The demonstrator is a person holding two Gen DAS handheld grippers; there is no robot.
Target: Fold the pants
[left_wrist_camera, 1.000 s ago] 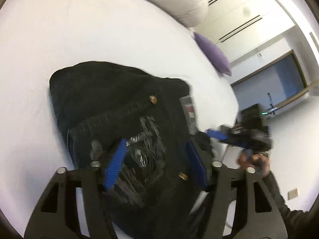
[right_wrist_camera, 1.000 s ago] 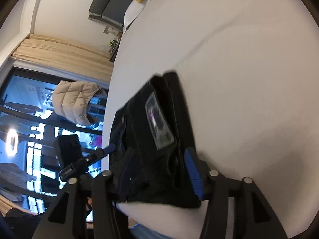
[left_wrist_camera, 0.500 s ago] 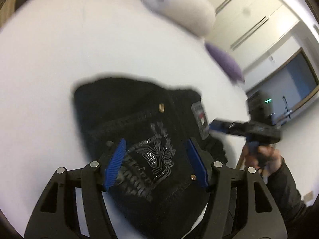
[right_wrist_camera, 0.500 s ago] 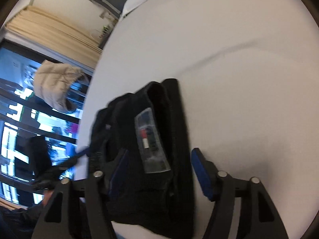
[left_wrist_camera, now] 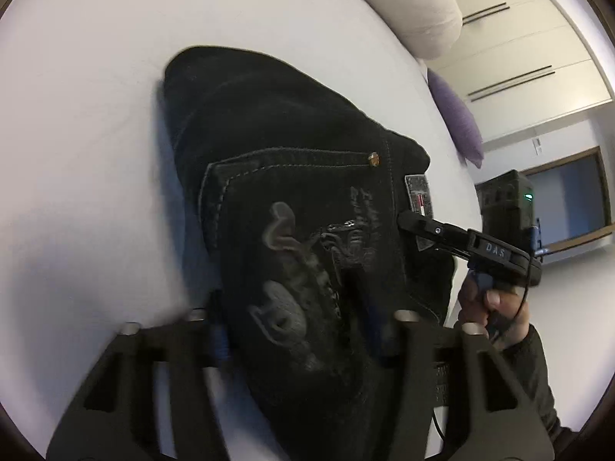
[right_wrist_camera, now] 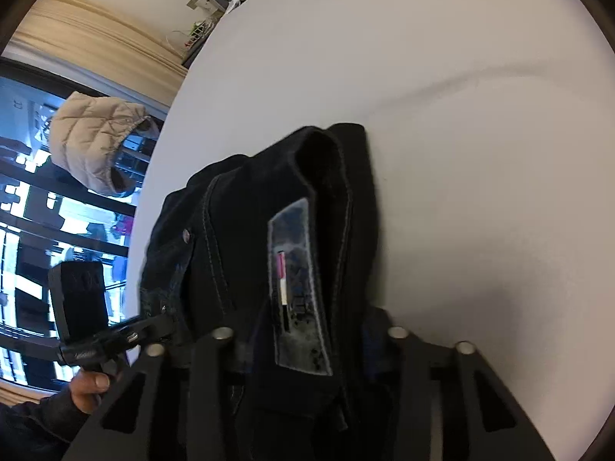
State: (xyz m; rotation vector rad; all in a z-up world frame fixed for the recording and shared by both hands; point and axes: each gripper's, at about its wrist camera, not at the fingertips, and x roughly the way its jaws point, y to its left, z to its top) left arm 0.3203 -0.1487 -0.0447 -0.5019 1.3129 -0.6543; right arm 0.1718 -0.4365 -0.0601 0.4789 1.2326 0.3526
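Though folded into a thick bundle, the black pants (left_wrist_camera: 292, 207) keep a long axis running from the near edge of the bed (left_wrist_camera: 96, 77) toward its far side, waistband label (right_wrist_camera: 298, 288) up. The left gripper (left_wrist_camera: 296, 330) and right gripper (right_wrist_camera: 307, 342) each straddle the near end, jaws closing with denim between them. The bed is white and smooth, one faint crease beyond the bundle. A white pillow (left_wrist_camera: 407, 4) and a purple cushion (left_wrist_camera: 457, 115) lie at its far edge; wardrobes (left_wrist_camera: 519, 50), curtain (right_wrist_camera: 96, 34) and window (right_wrist_camera: 30, 207) stand around. Bare sheet lies wide on both sides
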